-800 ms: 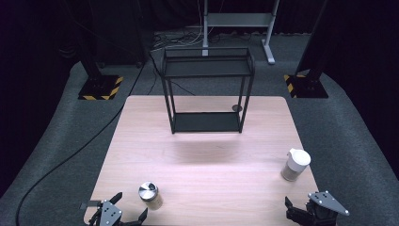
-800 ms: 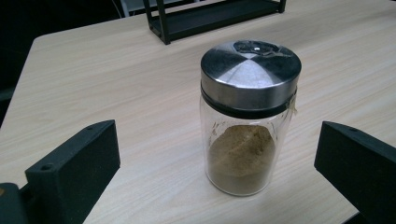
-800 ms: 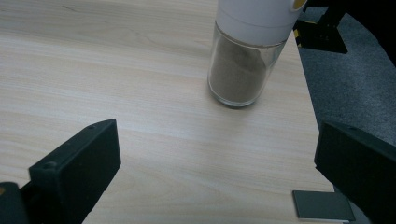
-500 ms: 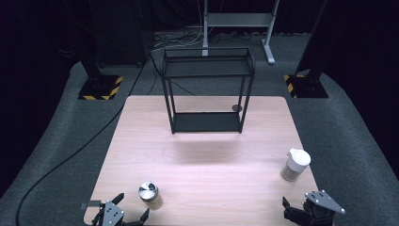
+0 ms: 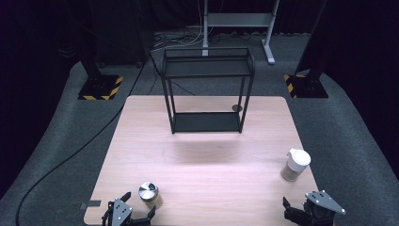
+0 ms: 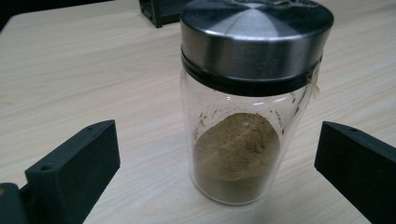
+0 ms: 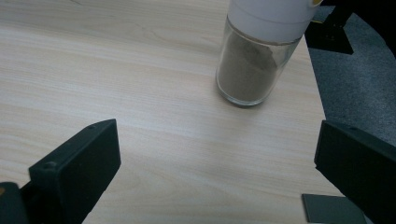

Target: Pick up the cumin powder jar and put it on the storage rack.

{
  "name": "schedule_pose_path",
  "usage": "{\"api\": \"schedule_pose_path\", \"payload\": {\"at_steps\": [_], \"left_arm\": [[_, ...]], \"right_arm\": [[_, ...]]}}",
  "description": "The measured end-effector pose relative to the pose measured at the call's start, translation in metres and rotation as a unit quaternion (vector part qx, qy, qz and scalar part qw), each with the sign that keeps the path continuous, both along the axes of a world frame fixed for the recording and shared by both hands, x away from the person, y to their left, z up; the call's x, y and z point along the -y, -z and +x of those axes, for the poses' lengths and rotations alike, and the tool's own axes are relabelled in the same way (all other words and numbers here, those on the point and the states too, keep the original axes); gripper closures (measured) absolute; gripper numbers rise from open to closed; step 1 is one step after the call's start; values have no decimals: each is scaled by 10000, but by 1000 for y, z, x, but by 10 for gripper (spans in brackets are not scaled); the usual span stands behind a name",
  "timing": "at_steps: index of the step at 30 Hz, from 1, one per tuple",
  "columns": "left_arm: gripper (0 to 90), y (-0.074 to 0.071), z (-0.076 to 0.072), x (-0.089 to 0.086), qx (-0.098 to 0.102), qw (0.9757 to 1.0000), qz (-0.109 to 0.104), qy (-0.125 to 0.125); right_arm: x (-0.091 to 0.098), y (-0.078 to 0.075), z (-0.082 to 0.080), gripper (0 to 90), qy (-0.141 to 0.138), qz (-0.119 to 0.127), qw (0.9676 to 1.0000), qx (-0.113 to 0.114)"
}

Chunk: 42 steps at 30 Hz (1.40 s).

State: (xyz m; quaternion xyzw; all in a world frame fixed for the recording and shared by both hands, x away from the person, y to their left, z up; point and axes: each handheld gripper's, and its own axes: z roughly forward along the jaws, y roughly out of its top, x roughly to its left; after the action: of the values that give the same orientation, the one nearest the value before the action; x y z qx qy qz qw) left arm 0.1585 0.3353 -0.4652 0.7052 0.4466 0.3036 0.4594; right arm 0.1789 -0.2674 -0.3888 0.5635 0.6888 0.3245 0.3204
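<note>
A glass jar [image 5: 149, 194] with a steel lid and brown powder stands near the table's front left. My left gripper [image 5: 139, 205] is at the front edge, open; in the left gripper view the jar [image 6: 243, 116] stands upright between the wide-apart jaws of this gripper [image 6: 218, 142], touching neither. A second jar [image 5: 295, 165], white-lidded and holding greyish-brown powder, stands at the front right. My right gripper [image 5: 295, 213] sits just in front of it, open and empty. In the right gripper view that jar [image 7: 252, 70] is ahead and to the right of the gripper [image 7: 217, 144].
A black two-level wire rack [image 5: 207, 89] stands at the far middle of the wooden table [image 5: 207, 155]. A small dark disc [image 5: 237, 108] lies beside its right leg. Grey carpet surrounds the table; a black cable [image 5: 61, 162] runs on the floor at left.
My left gripper has edged slightly to the right, closer to the steel-lidded jar. The right gripper has barely shifted. Both jars stand where they were.
</note>
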Motion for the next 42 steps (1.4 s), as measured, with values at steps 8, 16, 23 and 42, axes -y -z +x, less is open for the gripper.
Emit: {"api": "schedule_pose_path", "payload": {"at_steps": [8,16,23,42], "left_arm": [[0,6,14,7,25,10000,-3,38],[0,8,25,8,45,9997,-125,228],[308,3,29,16,-229,9993,-280,59],[309,-12,33,12,-103,9990,-289,338]], "right_arm": [[-2,3,4,0,-65,-16,9999,-86],[0,3,5,0,-103,-20,9999,-108],[0,4,7,0,-194,-14,9997,-163],[1,1,2,0,-126,-51,9999,-42]]}}
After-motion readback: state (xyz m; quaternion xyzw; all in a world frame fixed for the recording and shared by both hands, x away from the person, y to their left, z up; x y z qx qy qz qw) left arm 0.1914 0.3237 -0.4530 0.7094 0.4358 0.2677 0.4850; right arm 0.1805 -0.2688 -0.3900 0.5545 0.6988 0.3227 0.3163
